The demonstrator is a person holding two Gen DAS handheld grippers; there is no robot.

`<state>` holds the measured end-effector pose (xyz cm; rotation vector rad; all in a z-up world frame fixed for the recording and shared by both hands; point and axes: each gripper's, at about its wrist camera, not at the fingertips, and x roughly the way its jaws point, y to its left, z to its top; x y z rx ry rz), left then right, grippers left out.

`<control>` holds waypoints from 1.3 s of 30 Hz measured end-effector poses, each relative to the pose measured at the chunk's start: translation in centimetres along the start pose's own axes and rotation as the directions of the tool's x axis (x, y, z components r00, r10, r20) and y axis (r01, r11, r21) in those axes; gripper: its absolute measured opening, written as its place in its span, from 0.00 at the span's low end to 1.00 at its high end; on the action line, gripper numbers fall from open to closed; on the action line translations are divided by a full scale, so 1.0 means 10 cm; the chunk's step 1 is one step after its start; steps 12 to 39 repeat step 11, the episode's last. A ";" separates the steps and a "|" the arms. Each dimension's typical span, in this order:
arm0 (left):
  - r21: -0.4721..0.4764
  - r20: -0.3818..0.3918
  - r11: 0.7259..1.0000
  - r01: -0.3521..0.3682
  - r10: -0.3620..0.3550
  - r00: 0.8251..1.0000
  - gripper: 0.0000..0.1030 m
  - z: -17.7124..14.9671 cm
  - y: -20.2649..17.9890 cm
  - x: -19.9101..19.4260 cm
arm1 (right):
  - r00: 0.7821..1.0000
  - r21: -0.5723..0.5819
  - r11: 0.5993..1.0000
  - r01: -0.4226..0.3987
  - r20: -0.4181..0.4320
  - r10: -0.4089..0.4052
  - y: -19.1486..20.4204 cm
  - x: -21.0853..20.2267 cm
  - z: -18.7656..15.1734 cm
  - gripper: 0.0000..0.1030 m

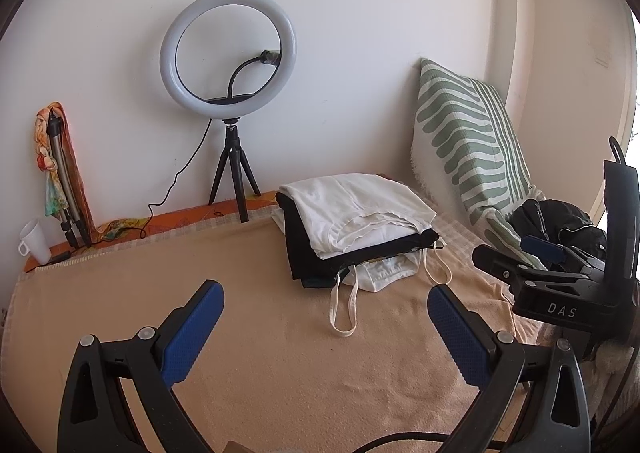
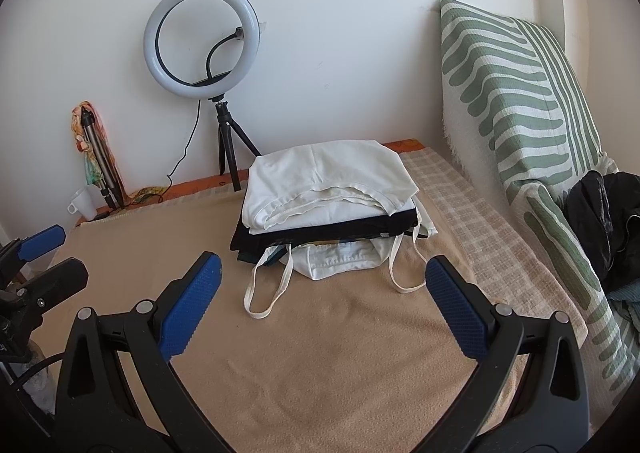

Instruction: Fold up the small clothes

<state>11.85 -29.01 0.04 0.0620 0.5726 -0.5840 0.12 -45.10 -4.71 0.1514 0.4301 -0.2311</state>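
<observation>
A stack of folded clothes [image 1: 356,221] [image 2: 328,189] rests on the beige blanket [image 1: 260,333] [image 2: 320,353], white garment on top, black ones under it, and a white strappy top [image 2: 340,261] at the bottom with loops hanging forward. My left gripper [image 1: 326,307] is open above bare blanket, short of the stack. My right gripper [image 2: 322,285] is open too, its fingers flanking the strap loops from a distance. The right gripper [image 1: 532,253] also shows at the right edge of the left wrist view; the left gripper [image 2: 40,253] shows at the left edge of the right wrist view.
A ring light on a small tripod [image 1: 228,53] [image 2: 202,39] stands against the back wall. A green striped pillow [image 1: 468,141] [image 2: 520,113] leans at right, with a crumpled dark garment [image 1: 556,221] [image 2: 608,221] beside it. A folded tripod [image 1: 60,173] and a white cup [image 1: 34,243] stand far left.
</observation>
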 end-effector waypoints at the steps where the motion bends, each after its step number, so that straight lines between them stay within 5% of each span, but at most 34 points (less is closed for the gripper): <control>1: -0.001 -0.003 1.000 0.001 -0.001 1.000 1.00 0.00 0.00 0.00 | 1.000 -0.001 1.000 -0.002 -0.002 0.002 0.00 0.01 0.00 1.00; 39: -0.004 -0.001 1.000 -0.009 0.009 1.000 1.00 -0.02 0.01 0.05 | 1.000 -0.005 1.000 -0.010 -0.016 0.010 -0.03 0.11 0.00 1.00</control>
